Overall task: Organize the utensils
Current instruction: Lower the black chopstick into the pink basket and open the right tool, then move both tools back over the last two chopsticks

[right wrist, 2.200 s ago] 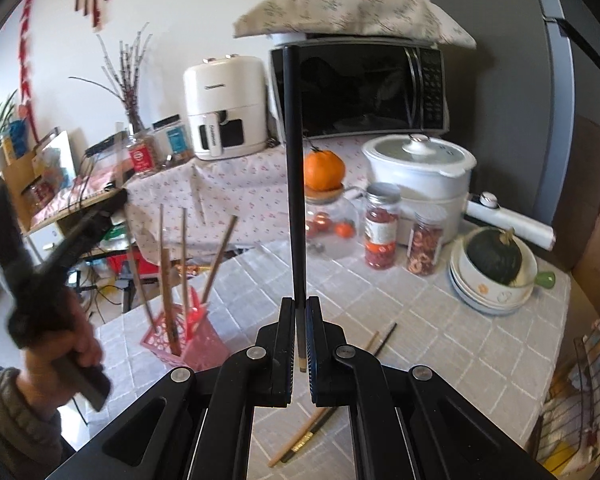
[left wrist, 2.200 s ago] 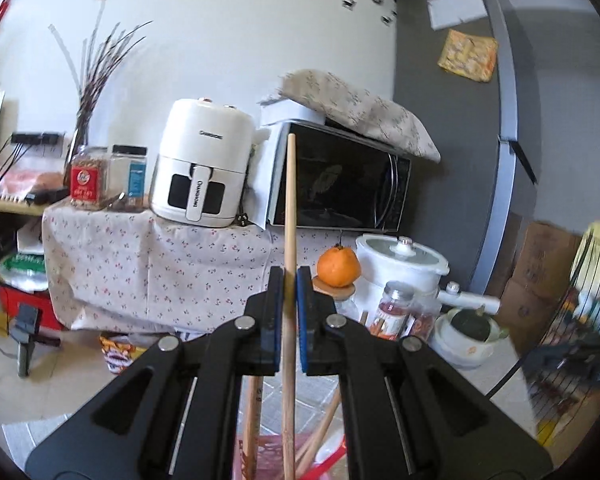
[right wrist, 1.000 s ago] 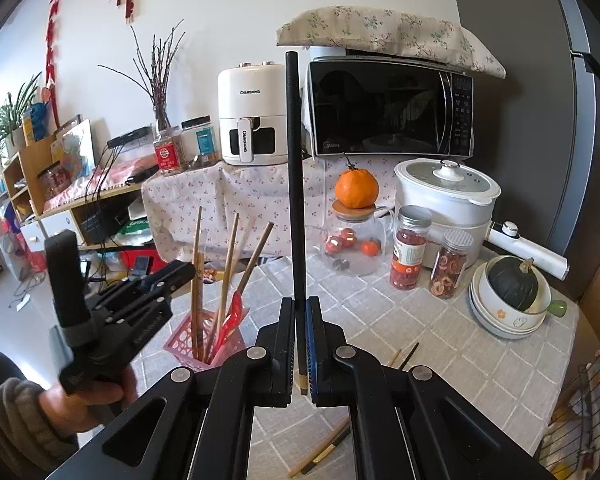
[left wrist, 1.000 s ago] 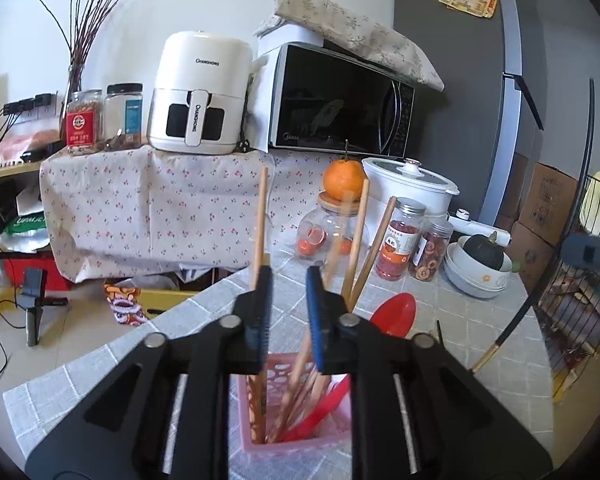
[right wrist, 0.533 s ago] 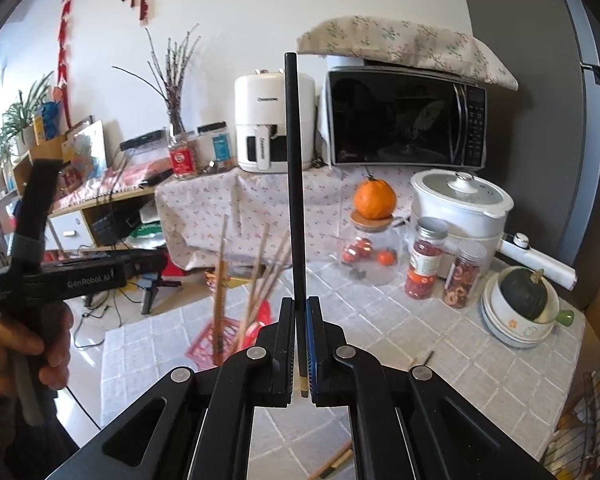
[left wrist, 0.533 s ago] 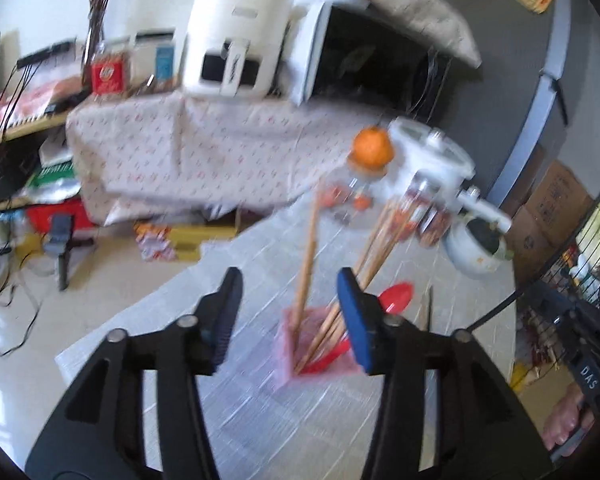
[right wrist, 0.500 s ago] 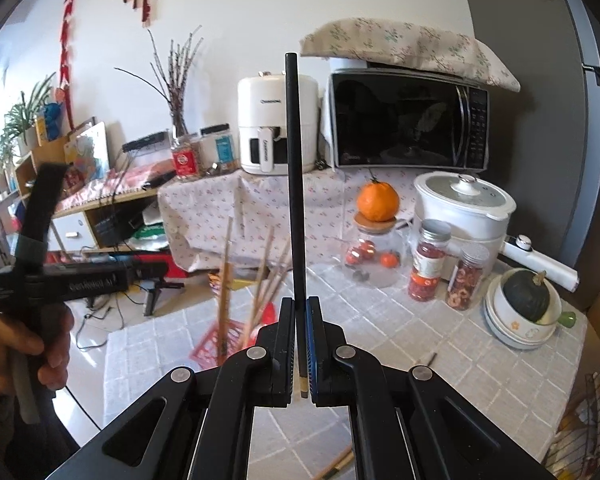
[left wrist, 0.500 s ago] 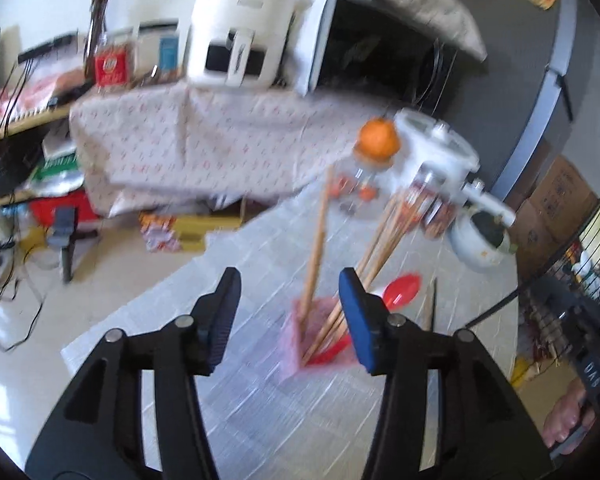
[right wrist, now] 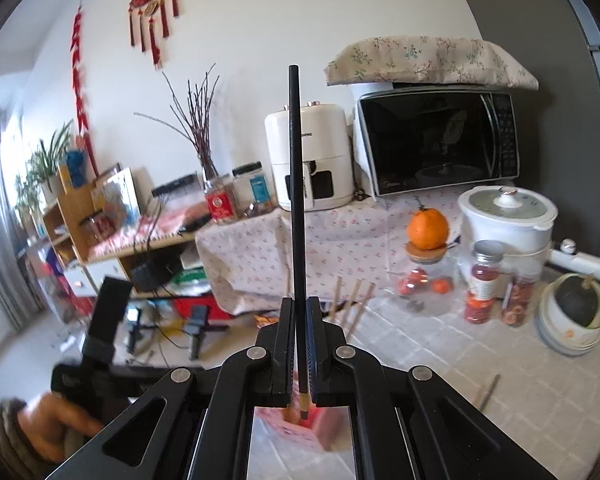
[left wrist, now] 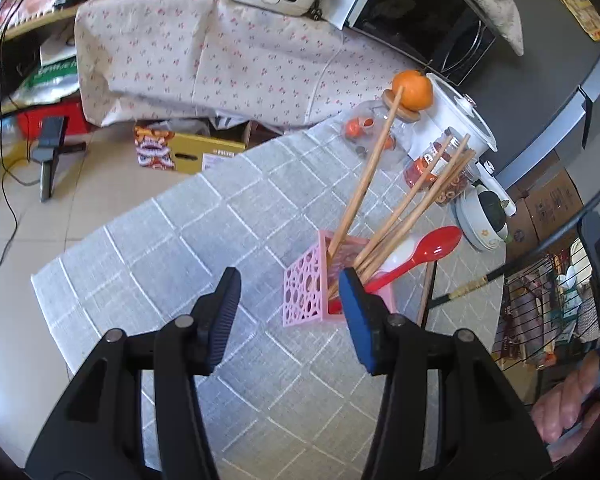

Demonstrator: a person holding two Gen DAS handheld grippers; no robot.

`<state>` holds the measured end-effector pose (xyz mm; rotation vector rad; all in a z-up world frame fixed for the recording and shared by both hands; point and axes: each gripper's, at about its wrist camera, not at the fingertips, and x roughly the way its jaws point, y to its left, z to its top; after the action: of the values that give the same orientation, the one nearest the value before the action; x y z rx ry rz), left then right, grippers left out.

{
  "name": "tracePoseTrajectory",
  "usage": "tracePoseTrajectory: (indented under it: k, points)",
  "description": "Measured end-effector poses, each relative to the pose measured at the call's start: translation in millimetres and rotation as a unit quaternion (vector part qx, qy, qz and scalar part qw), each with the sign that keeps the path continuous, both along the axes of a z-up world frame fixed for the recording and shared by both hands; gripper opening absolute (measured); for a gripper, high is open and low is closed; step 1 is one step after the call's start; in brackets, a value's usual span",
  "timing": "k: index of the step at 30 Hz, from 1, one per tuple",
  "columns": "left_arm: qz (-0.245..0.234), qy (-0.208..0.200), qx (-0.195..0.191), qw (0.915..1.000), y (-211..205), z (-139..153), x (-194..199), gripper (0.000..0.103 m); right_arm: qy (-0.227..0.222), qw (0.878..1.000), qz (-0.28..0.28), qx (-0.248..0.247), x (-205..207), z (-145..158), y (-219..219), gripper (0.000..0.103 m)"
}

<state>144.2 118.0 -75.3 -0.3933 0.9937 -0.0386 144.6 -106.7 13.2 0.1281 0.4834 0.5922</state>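
Note:
A pink perforated utensil holder (left wrist: 305,286) stands on the grey tiled table (left wrist: 180,240). It holds several wooden chopsticks (left wrist: 370,172) and a red spoon (left wrist: 424,250). My left gripper (left wrist: 286,298) is open and empty, raised just in front of the holder. My right gripper (right wrist: 299,344) is shut on a black chopstick (right wrist: 295,200) held upright, directly above the holder (right wrist: 296,424). In the left wrist view that black chopstick (left wrist: 540,242) slants in from the right. Another loose chopstick (left wrist: 425,294) lies on the table right of the holder.
Behind the holder stand a glass jar with an orange (left wrist: 413,85) on it, spice jars (left wrist: 432,164), a white rice cooker (left wrist: 462,118) and stacked bowls with a squash (left wrist: 488,216). A wire rack (left wrist: 540,320) is at the right. The table edge drops to the floor on the left.
My left gripper let go of a wooden chopstick into the holder, opened wide and pulled back and up. My right gripper carried the black chopstick left to above the holder.

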Motion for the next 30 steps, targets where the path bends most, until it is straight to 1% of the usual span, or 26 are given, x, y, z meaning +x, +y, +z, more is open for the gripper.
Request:
tracePoseTrajectory:
  k: [2,6,11,14,17,20,25,30]
  points:
    - [0.002,0.003,-0.005,1.0000,2,-1,2,0.052,-0.002,1.000,-0.007,0.001,5,-3,9,0.005]
    - [0.005,0.009,-0.003,0.9999,6,-3,2,0.052,0.017,1.000,-0.005,0.000,18,-19,25,0.005]
    - [0.006,0.022,-0.001,0.9997,8,-8,4,0.052,0.046,0.998,-0.002,-0.030,30,-46,43,0.005]
    - [0.006,0.028,-0.003,0.9996,9,-10,4,0.052,0.080,0.996,0.012,-0.036,40,-60,48,0.006]
    - [0.002,0.029,-0.002,0.9996,7,-11,4,0.052,0.090,0.995,0.011,-0.052,42,-67,51,0.006]
    - [-0.002,0.029,-0.001,0.9996,5,-11,3,0.052,0.095,0.994,0.011,-0.051,40,-65,48,0.006]
    - [-0.006,0.024,-0.004,0.9997,4,-9,2,0.052,0.088,0.995,0.007,-0.038,32,-50,33,0.008]
    - [-0.012,0.024,-0.006,0.9996,0,-8,-1,0.052,0.085,0.996,-0.011,-0.018,28,-32,5,0.014]
